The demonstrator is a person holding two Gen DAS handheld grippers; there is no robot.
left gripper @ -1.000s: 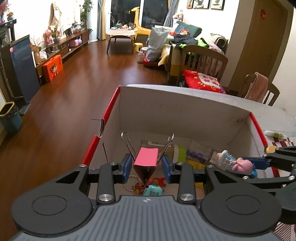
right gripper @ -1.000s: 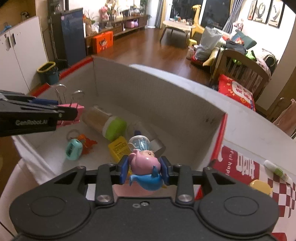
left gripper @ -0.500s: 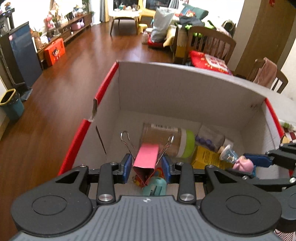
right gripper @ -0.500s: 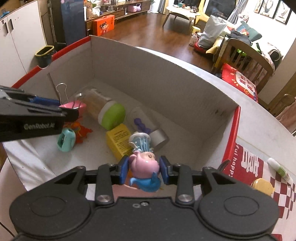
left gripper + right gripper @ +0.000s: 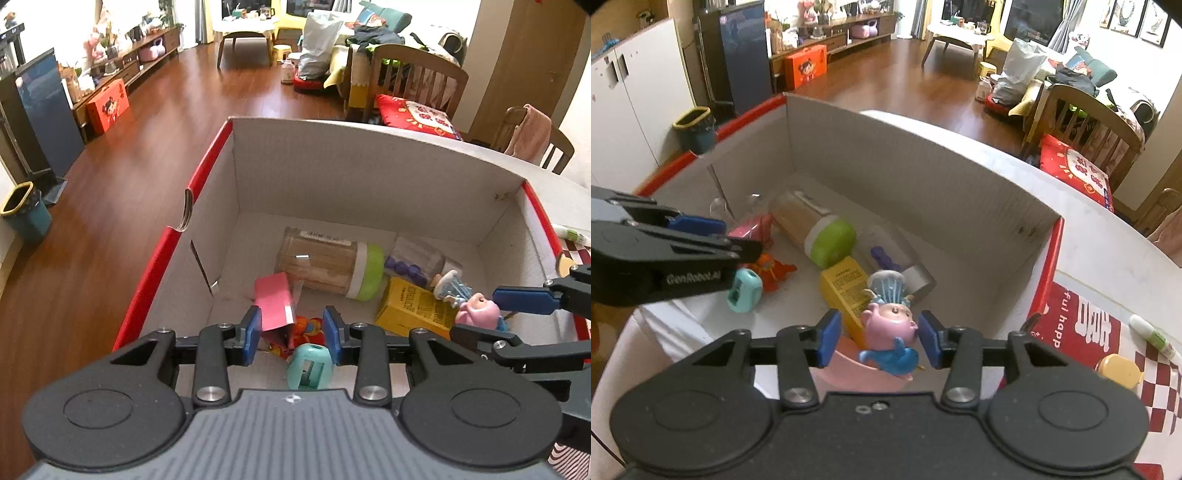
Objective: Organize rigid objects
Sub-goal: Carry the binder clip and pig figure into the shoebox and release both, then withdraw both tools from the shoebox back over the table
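A white cardboard box with red rims (image 5: 207, 162) stands open below both grippers. My left gripper (image 5: 291, 332) hangs over its near left part with the pads apart. The pink binder clip (image 5: 275, 302) tips against the left pad, clear of the right one, and slips out; in the right wrist view the binder clip (image 5: 750, 229) is blurred just past the left gripper (image 5: 738, 247). The jaws of my right gripper (image 5: 877, 338) are opening. The pink pig figurine on a blue base (image 5: 886, 321) sits loose between them, with a gap at each pad.
On the box floor lie a jar with a green lid (image 5: 332, 266), a yellow carton (image 5: 413, 310), a clear bottle (image 5: 417, 262), a teal sharpener (image 5: 308, 365) and an orange toy (image 5: 306, 328). Right of the box, a glue stick (image 5: 1152, 336) and a yellow cap (image 5: 1119, 369) lie on checked cloth.
Both grippers tipped down over the box. The binder clip, held upright before, now leans left and slides away from the pads. The right pads have spread off the pig figurine.
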